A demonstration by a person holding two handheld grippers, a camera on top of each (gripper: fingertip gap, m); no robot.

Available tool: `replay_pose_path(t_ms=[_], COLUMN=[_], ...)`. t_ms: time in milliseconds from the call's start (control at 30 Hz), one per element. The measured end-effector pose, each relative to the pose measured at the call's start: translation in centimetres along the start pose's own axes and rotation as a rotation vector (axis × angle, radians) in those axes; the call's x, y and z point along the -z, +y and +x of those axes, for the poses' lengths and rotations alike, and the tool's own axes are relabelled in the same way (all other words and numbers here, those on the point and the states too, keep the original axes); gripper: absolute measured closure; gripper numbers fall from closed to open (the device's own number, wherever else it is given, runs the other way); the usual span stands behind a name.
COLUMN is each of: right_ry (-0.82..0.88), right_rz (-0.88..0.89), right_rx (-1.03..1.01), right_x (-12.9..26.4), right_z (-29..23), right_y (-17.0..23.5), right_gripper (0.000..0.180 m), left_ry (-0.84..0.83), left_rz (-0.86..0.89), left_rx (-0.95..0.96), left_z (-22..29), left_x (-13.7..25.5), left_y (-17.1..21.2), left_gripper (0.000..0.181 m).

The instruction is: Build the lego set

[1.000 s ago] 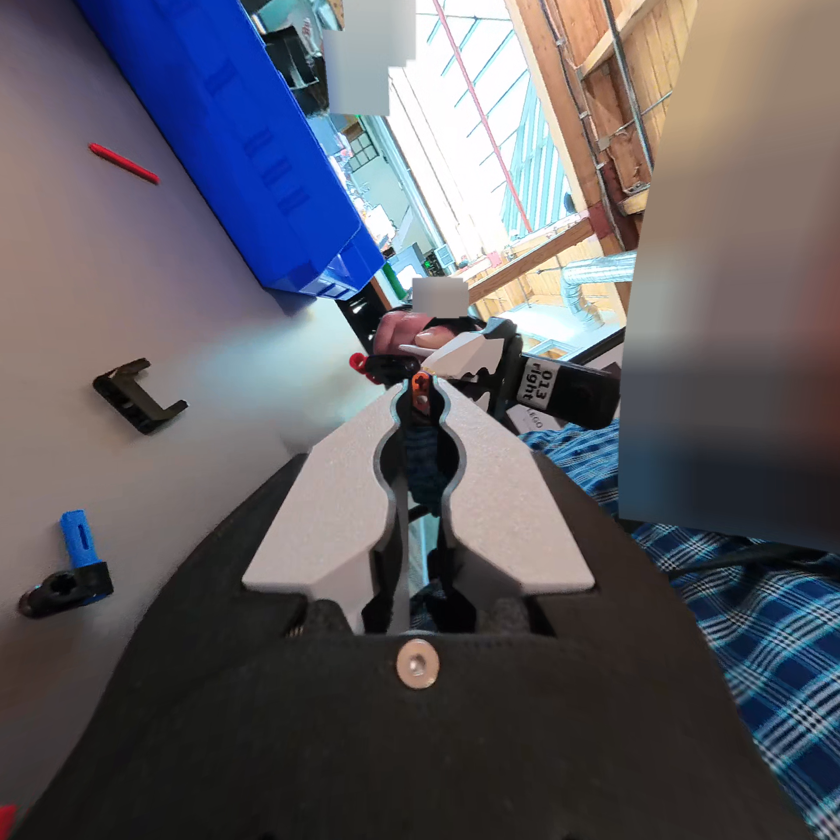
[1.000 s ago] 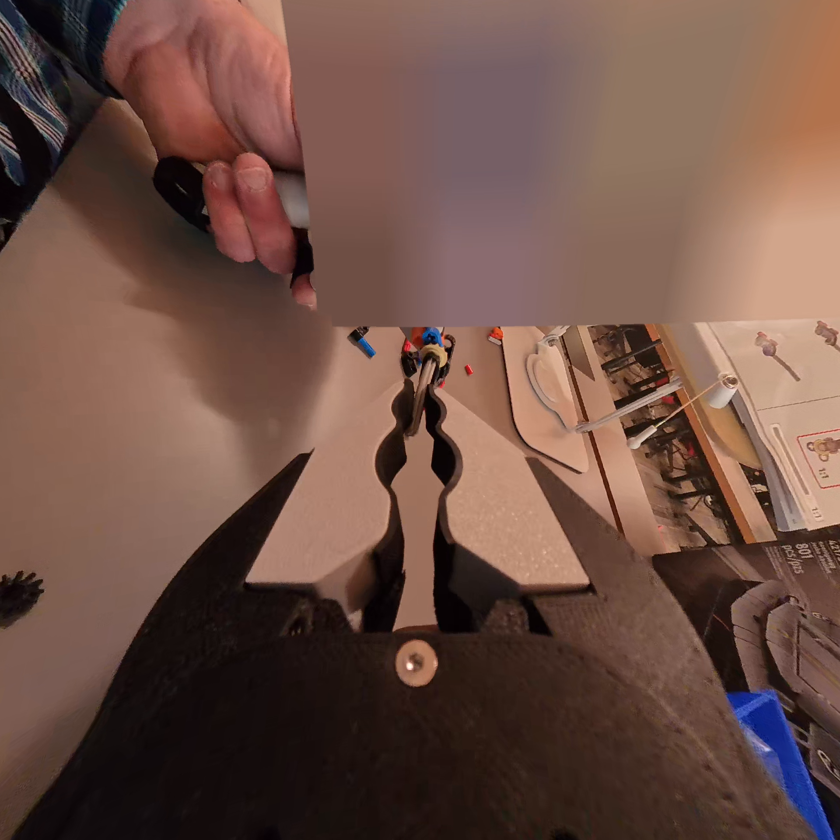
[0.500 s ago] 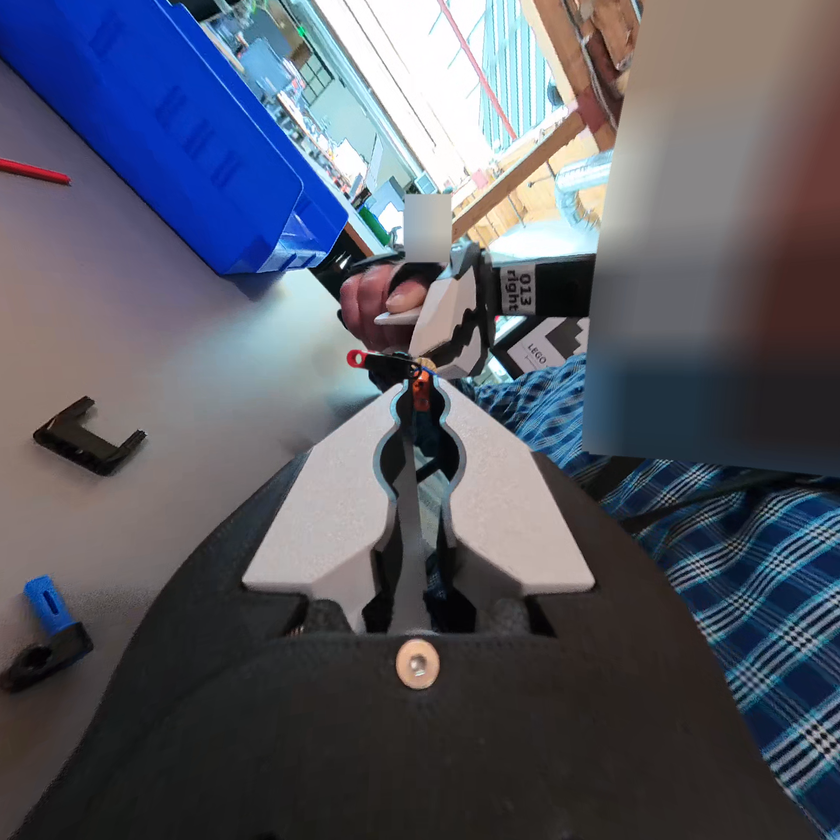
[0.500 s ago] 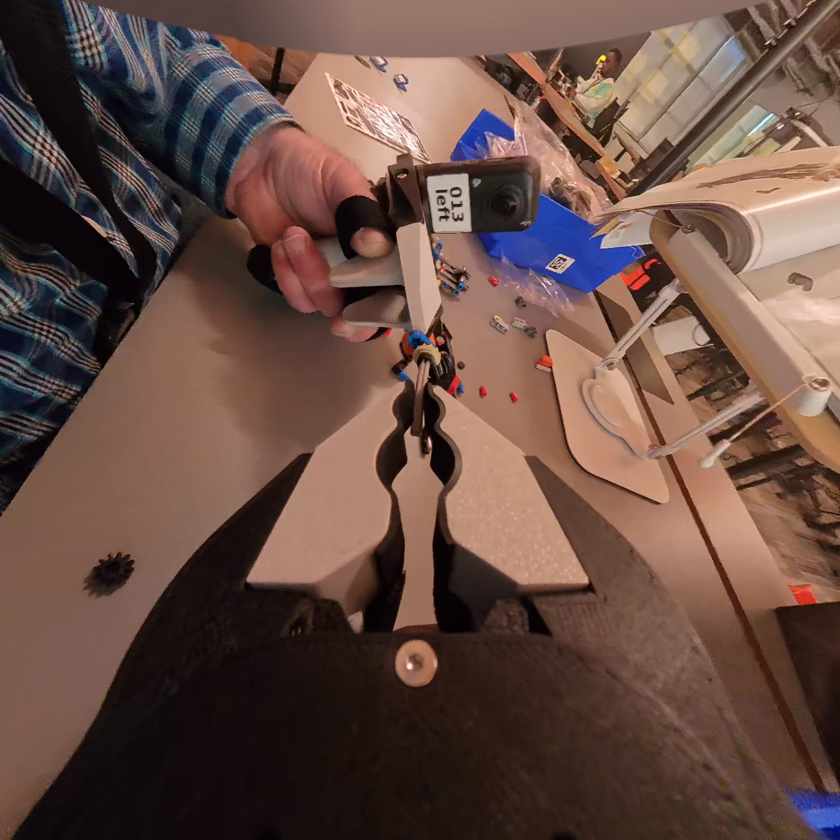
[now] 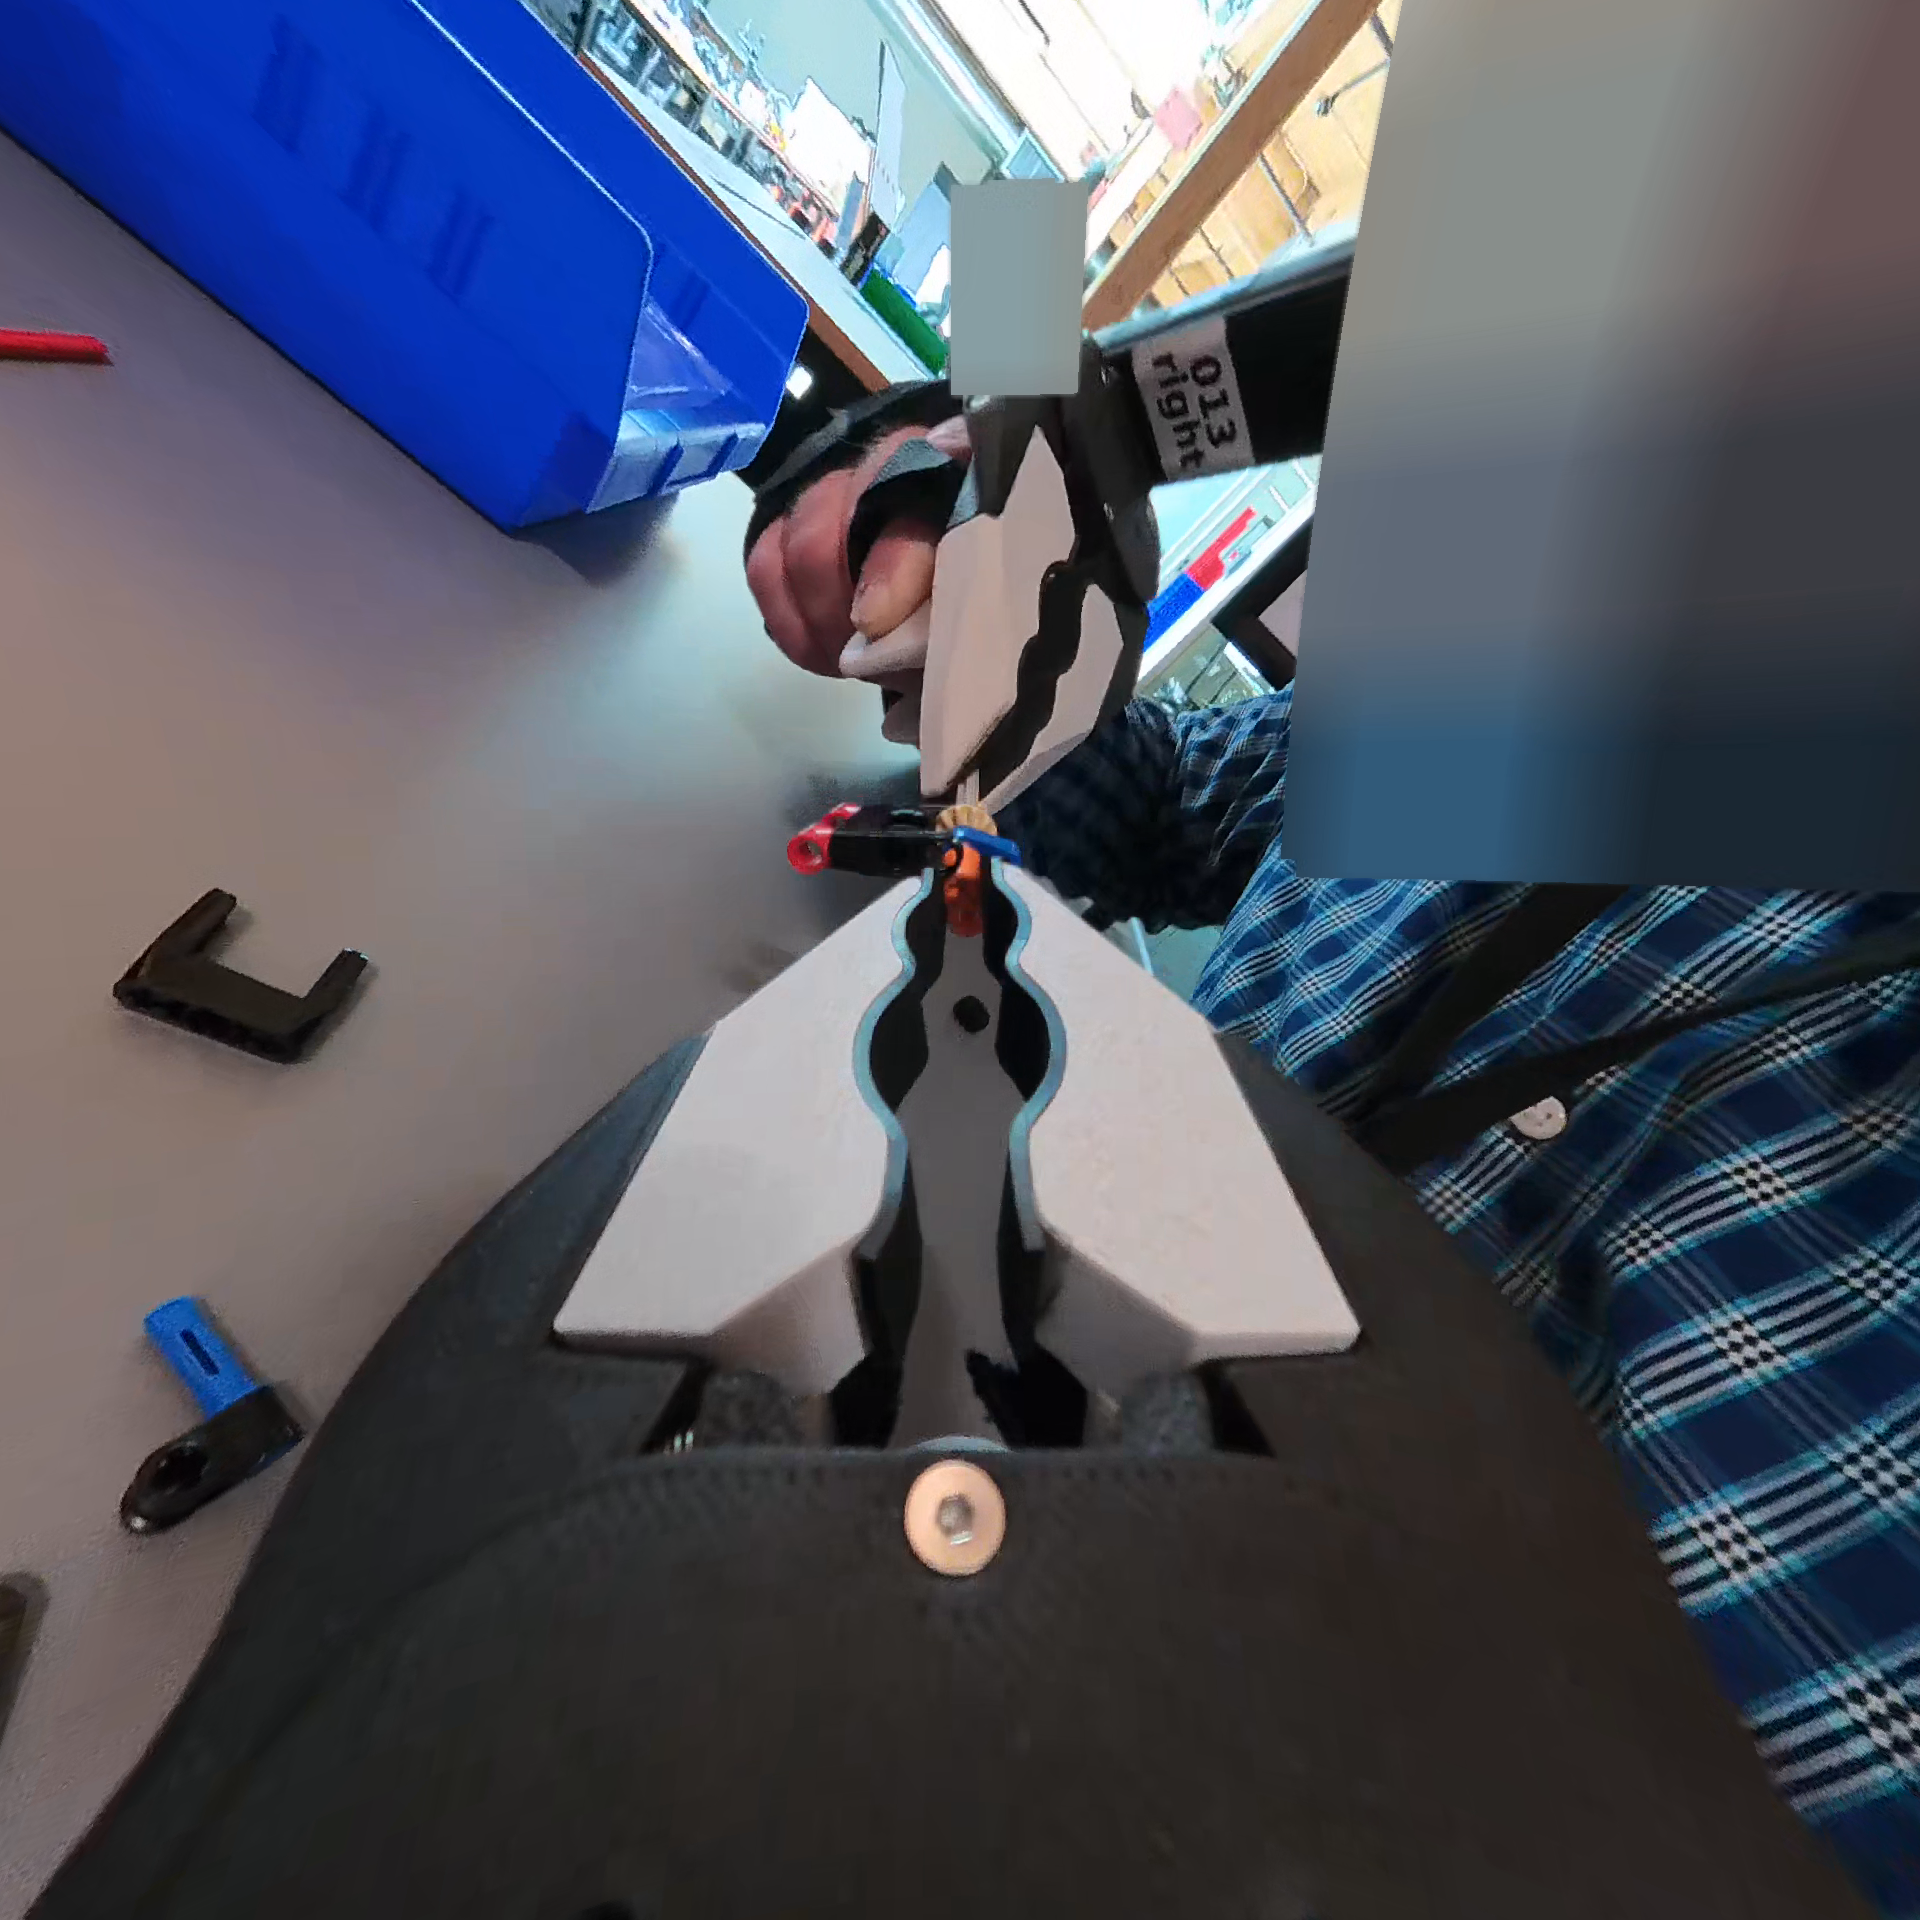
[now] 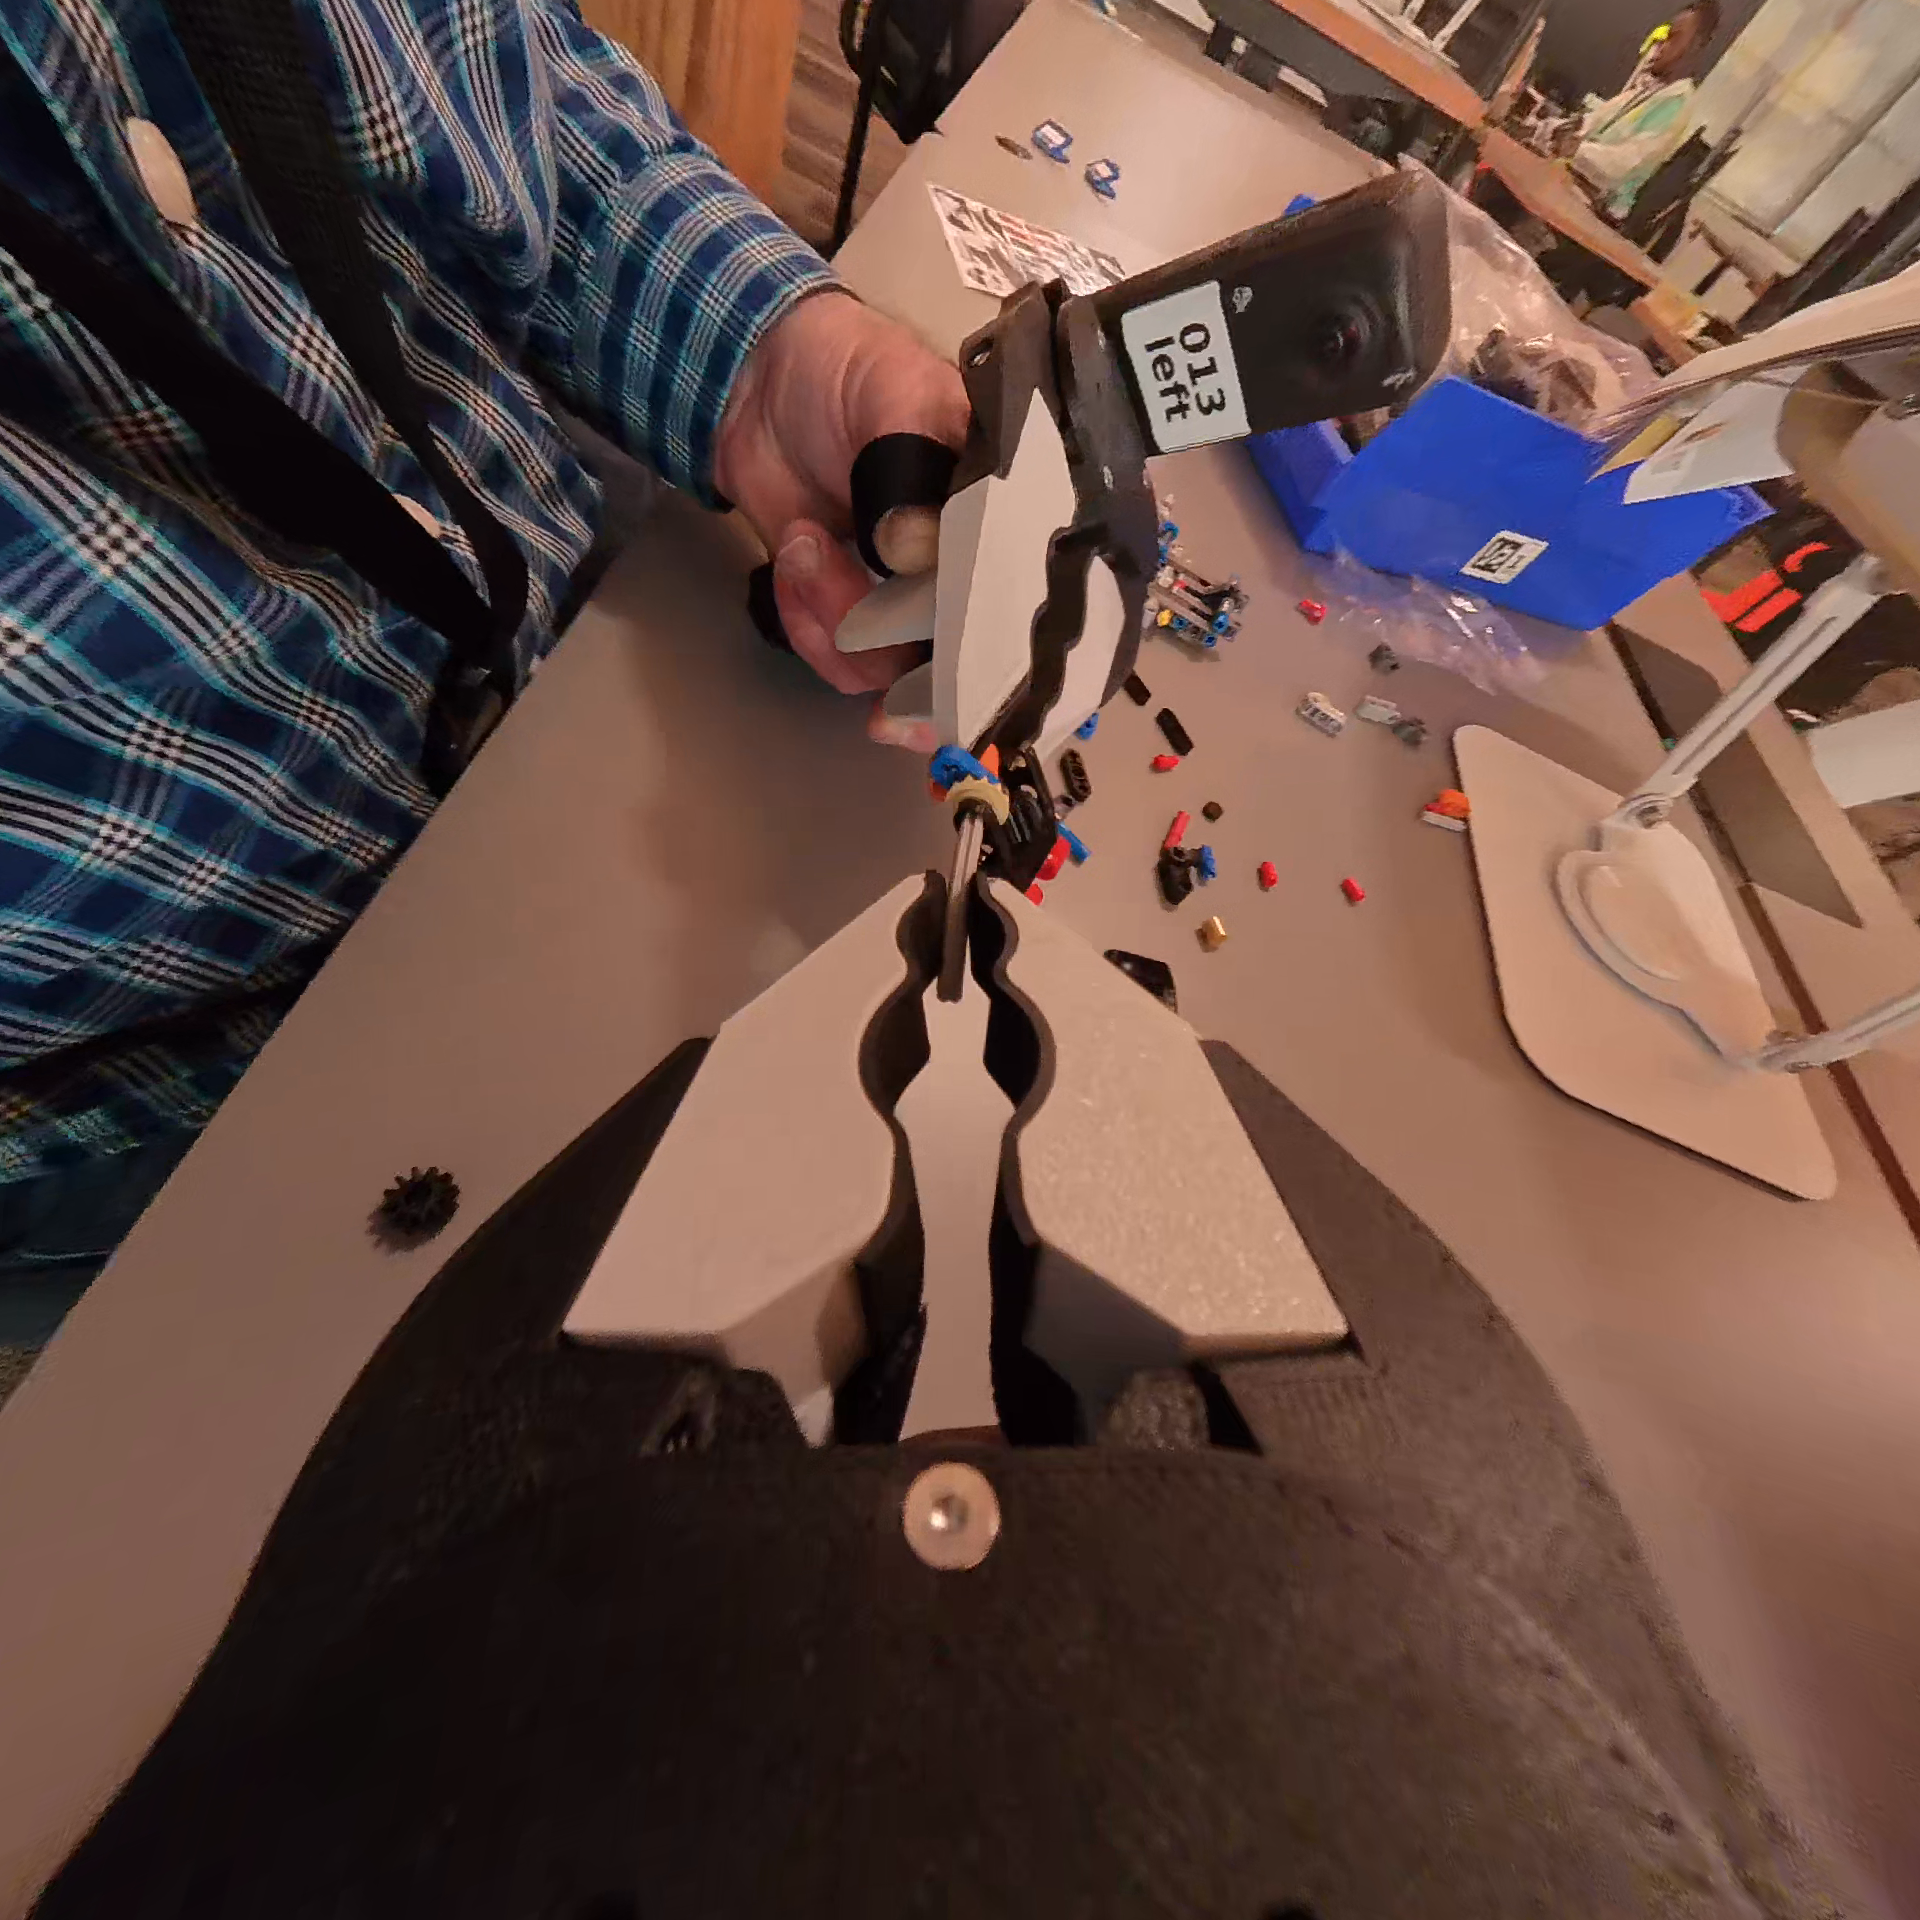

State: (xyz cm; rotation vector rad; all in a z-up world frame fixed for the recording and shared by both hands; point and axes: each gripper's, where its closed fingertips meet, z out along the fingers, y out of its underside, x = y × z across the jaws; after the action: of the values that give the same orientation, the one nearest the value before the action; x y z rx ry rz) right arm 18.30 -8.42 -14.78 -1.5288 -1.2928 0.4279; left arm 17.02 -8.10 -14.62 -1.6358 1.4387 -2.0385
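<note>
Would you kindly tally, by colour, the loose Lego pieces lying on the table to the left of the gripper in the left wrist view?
Red: 1, the rod
Black: 1, the U-shaped bracket
Blue and black: 1, the pin piece
Dark, cut off by the picture's edge: 1, the dark piece
Total: 4
</note>
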Motion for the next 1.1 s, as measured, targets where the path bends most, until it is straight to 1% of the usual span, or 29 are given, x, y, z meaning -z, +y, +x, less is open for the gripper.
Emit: replay_pose_path(t_ms=[167,300,400,467,600,667,767,967,1100], right_ry=[-0.075,-0.097,-0.094,-0.063,-0.017,-0.013,-0.002,-0.012,-0.028], right_rz=[0.038,-0.008,-0.015,0.014,-0.020,-0.036,-0.058,-0.066,-0.080], right_rx=[-0.072,-0.052,-0.067,-0.097,-0.119,-0.127,-0.134,-0.187,-0.202], right_x=[0.2,0.0,-0.2,-0.1,-0.5,-0.7,-0.9,-1.1,-1.3], right_z=[-0.3,-0.7,-0.6,0.1,0.6,0.6,0.8,0.9,0.8], right_y=[0.1,0.7,1.0,0.9,2.1,2.6,3.1,3.5,3.8], right_gripper=[0.179,0.179,0.179,0.179,0.179,0.179,0.179,0.179,0.179], left_ry=[-0.011,-0.036,-0.045,-0.058,-0.160,-0.257,-0.329,-0.485,-0.559], left_rz=[-0.052,-0.092,-0.082,-0.043,-0.082,-0.143,-0.178,-0.221,-0.294], left_rx=[-0.038,-0.057,-0.045,-0.019,-0.045,-0.123,-0.197,-0.321,-0.393], left_z=[0.1,-0.2,-0.4,-0.6,-1.5,-2.4,-2.7,-4.0,-4.6], left_x=[-0.4,-0.5,-0.4,-0.3,-0.3,-0.2,-0.2,0.4,0.5], left_y=[0.8,1.3,1.2,0.7,1.5,2.3,2.7,2.8,3.4], left_gripper=[0.176,0.176,0.176,0.176,0.176,0.176,0.174,0.156,0.161])
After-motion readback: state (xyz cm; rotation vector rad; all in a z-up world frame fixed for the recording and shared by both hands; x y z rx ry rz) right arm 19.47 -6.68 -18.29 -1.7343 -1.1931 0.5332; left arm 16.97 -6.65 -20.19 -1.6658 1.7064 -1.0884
